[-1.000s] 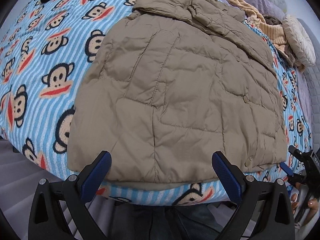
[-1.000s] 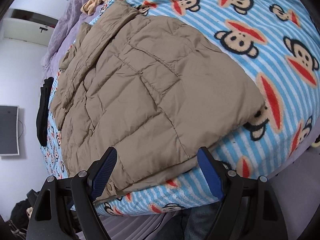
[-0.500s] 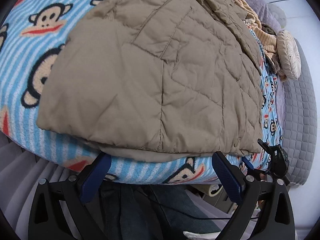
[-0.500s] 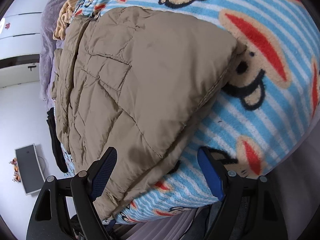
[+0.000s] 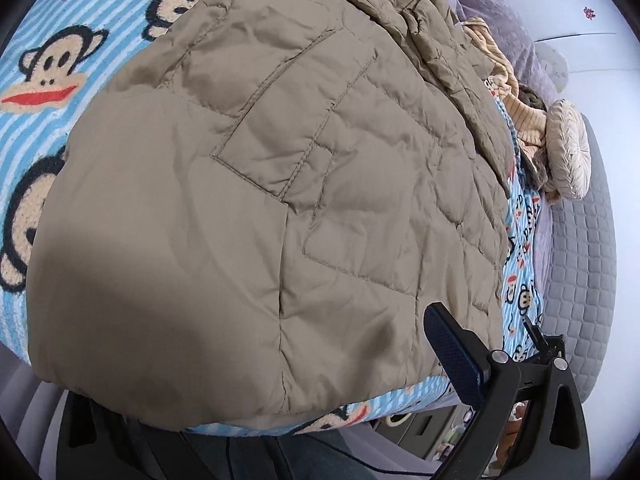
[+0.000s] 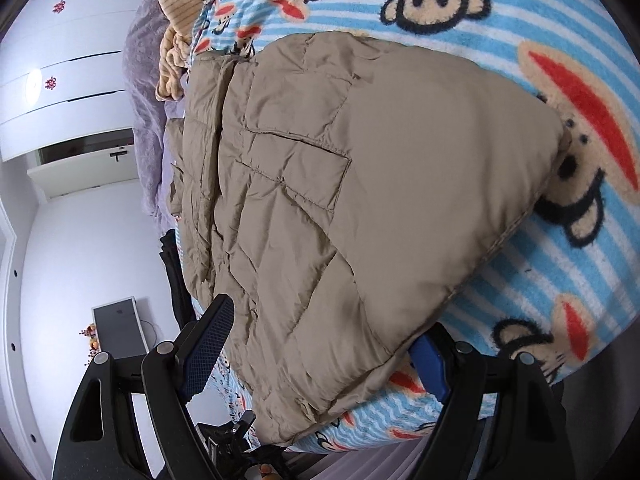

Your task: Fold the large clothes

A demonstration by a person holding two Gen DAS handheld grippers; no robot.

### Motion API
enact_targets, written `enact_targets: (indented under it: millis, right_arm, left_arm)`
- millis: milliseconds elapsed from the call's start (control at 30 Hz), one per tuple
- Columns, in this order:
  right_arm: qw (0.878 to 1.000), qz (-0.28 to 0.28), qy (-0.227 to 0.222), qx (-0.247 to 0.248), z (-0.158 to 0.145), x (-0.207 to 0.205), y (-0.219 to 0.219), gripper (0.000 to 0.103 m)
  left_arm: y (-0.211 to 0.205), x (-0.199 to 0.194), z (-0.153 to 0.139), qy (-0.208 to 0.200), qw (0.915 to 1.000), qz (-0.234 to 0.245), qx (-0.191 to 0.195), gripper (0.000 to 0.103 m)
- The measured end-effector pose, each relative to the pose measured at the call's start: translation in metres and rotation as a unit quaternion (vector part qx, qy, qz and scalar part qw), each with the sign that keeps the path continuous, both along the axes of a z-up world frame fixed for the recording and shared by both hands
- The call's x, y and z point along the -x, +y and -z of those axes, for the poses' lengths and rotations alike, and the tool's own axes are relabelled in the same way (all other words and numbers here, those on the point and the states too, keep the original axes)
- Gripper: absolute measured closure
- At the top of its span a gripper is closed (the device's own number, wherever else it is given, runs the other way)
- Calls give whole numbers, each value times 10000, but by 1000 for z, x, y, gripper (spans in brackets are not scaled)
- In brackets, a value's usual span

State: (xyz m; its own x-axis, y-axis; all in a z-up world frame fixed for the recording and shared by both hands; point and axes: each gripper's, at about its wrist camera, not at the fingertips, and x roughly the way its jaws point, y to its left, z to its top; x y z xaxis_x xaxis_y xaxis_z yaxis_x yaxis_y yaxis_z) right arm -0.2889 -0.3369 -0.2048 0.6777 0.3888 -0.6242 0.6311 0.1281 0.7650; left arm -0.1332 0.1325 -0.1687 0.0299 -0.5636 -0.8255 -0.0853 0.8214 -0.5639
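Your bed (image 5: 576, 240) carries a blue-striped monkey-print blanket (image 5: 52, 92) across the left wrist frame. On the blanket you have the tan quilted jacket (image 5: 280, 200) filling the centre. At upper right, a striped beige garment (image 5: 520, 116), a round pleated cushion (image 5: 568, 152) and a lilac cover (image 5: 496, 12) lie beside it.

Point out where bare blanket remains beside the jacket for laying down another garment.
Bare monkey-print blanket lies open along the tan jacket in the left wrist view, and past its corner in the right wrist view. The far end is crowded: a striped yellow garment and round cushion.
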Motion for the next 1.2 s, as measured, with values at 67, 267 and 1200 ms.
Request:
enact_targets:
  millis: [67,267,1200]
  right_arm:
    - [9999,-39,159,25,4,1,-1,18]
    - [9980,-235,578,-99,24,2,-3,18]
    - [9324,-2642,-624,2387,-147,-266,-64,95]
  left_arm:
    - [-1,1,2,-28,9999,75,-69,2]
    - [0,3,3,-103,9997,117,-195,8]
    - [-80,-213,-158,-2499,9610,-673,-971,83]
